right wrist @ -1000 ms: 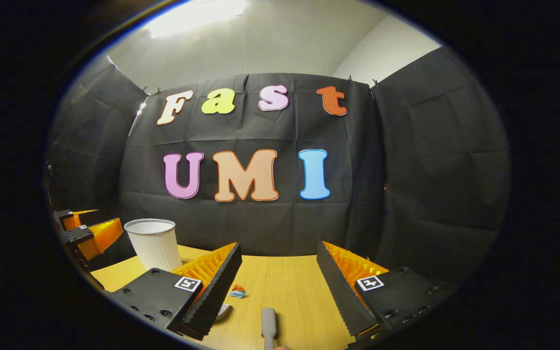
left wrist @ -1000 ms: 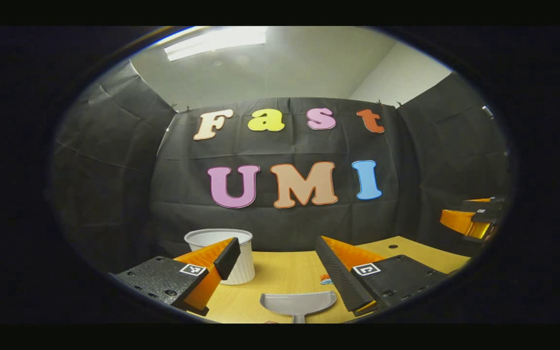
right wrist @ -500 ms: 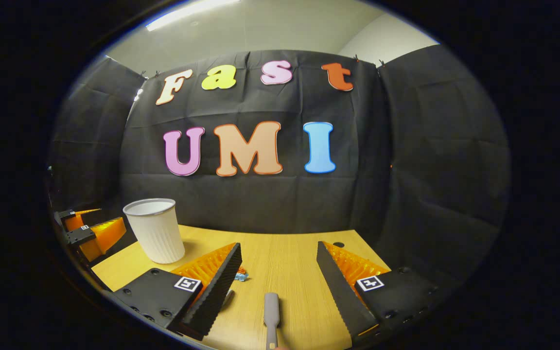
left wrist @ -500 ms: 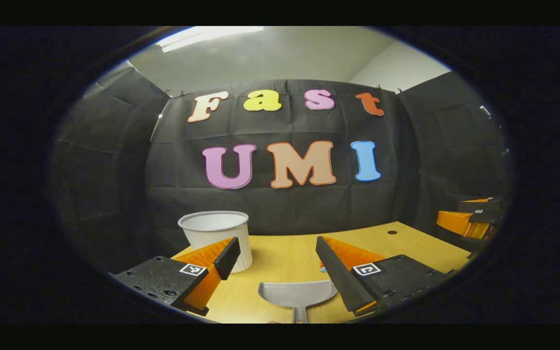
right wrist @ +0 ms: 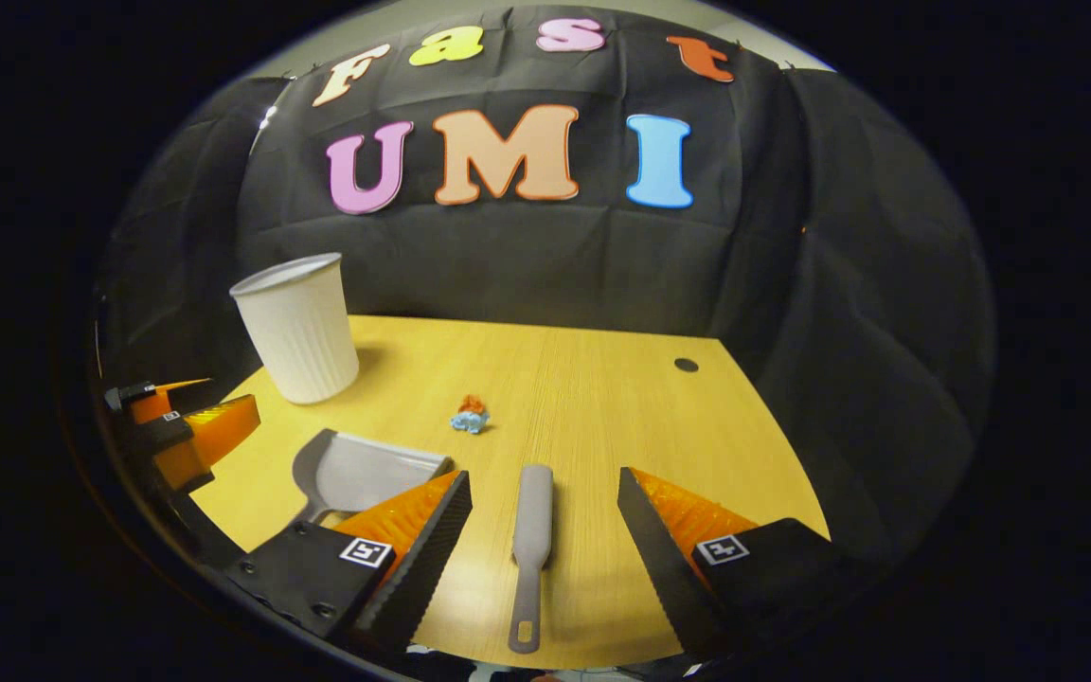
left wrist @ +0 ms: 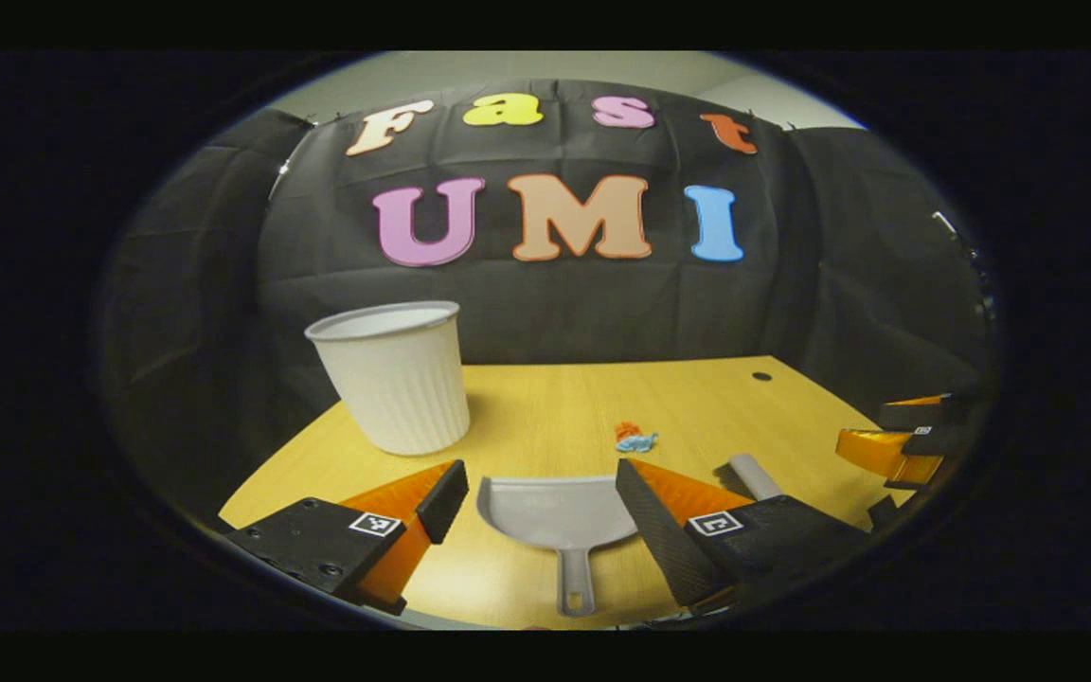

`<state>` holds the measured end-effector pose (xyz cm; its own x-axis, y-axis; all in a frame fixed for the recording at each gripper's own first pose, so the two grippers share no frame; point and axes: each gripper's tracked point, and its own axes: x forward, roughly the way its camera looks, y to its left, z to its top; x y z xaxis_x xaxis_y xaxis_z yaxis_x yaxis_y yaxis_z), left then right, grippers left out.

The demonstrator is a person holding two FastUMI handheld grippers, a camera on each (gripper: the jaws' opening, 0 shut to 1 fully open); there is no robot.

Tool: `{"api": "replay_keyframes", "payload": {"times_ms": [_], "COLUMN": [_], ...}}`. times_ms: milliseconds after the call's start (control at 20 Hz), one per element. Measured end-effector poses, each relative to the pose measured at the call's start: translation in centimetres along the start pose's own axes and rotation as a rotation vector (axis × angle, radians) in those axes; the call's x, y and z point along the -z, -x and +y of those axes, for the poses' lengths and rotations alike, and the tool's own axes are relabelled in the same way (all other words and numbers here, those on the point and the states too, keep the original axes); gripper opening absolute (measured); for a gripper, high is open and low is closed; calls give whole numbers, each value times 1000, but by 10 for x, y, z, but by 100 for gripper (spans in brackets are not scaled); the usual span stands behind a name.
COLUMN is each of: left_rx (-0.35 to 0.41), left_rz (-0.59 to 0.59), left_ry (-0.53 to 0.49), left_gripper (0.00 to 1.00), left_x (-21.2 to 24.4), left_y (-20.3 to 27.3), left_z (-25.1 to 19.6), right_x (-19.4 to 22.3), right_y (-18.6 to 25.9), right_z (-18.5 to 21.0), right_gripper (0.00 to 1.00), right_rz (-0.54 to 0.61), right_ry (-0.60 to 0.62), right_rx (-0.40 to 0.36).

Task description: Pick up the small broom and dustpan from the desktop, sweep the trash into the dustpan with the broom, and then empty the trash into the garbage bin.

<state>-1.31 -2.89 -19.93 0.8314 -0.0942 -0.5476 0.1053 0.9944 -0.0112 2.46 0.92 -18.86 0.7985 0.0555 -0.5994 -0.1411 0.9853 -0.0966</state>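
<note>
Dustpan (left wrist: 555,510) lies flat on the counter (left wrist: 545,398) between the left gripper's (left wrist: 541,497) wide-spread fingers; broom (right wrist: 532,530) lies likewise between the right gripper's (right wrist: 544,507) wide fingers, untouched.

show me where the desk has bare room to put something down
The widest bare patch runs along the back of the desk, from right of the bin to the small hole, behind the trash. The strip right of the broom is bare too. The near left is crowded: dustpan, broom and both tools.
</note>
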Motion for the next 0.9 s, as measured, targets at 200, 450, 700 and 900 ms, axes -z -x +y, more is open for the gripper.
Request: {"api": "replay_keyframes", "payload": {"times_ms": [200, 450, 700, 900], "left_rx": [23, 42, 49, 68], "left_rz": [163, 363, 482, 548], "left_ry": [-8, -36, -53, -81], "left_gripper": [94, 96, 95, 95], "left_x": [58, 115, 151, 173], "left_y": [-9, -9, -10, -8], "left_z": [-11, -18, -19, -22], "right_x": [36, 81, 125, 142], "right_y": [-22, -41, -53, -62], "right_z": [8, 14, 16, 15], "right_gripper": [100, 100, 100, 86], "right_rz": [137, 309, 458, 553], "right_ry": [48, 106, 157, 197], "right_rx": [-21, -35, -62, -68]}}
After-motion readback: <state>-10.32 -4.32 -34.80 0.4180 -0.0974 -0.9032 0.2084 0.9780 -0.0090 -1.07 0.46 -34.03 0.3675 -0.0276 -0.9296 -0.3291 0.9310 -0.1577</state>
